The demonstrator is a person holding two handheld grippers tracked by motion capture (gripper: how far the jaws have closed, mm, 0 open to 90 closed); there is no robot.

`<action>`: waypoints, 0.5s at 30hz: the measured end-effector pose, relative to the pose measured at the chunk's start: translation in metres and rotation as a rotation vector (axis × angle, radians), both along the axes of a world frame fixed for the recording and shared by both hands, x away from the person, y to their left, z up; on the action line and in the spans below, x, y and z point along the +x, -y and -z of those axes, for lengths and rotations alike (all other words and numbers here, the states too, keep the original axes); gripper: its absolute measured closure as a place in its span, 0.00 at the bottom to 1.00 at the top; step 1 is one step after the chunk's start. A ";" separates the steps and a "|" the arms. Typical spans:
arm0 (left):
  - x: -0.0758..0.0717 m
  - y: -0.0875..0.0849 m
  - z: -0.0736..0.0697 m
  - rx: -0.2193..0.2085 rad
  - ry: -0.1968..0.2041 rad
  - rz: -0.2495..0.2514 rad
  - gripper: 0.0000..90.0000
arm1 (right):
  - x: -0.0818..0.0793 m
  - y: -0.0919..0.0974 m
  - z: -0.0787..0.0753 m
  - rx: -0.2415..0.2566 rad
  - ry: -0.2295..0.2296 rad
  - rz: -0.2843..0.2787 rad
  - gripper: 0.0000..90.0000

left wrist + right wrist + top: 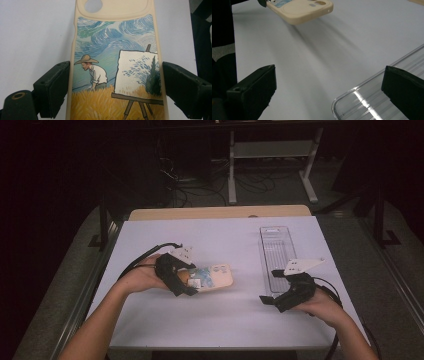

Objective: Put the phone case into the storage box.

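A cream phone case [217, 276] with a painted scene of a man in a straw hat at an easel is held just above the white table [210, 320], casting a shadow on it. My left gripper [192, 282] is shut on it. In the left gripper view the two black jaws press on the long edges of the phone case [115, 62], picture side up. The right gripper view has the case's camera end [302, 8] hanging at the top left. My right gripper [271, 286] is open and holds nothing, at the near end of a clear plastic tray [261, 250].
The clear tray's rounded near corner [352, 92] lies between the right gripper's [329, 85] jaws, low on the table. A wooden board edge [220, 212] runs along the table's far side. Beyond it stand a white frame [272, 150] and floor cables.
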State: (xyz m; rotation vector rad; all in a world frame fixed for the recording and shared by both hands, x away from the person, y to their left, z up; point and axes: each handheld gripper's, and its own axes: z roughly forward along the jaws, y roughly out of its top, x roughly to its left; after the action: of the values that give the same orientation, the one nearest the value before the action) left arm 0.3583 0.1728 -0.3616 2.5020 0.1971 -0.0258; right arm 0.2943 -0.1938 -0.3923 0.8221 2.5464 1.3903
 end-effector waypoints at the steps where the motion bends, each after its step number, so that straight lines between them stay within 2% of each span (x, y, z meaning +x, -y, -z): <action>1: 0.000 0.000 0.000 0.001 -0.001 0.002 0.12 | 0.001 -0.001 -0.002 -0.004 0.002 -0.007 0.00; 9: 0.001 0.001 -0.002 0.007 -0.004 0.015 0.12 | 0.013 -0.013 -0.021 -0.050 0.027 -0.068 0.00; 15: -0.001 0.001 -0.003 0.003 -0.007 0.022 0.12 | 0.022 -0.026 -0.027 -0.081 0.006 -0.121 0.00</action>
State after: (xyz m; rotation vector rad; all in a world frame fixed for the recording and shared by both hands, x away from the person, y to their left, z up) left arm 0.3575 0.1719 -0.3588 2.5077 0.1726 -0.0427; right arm 0.3163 -0.1675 -0.3649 0.6595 2.6682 1.3090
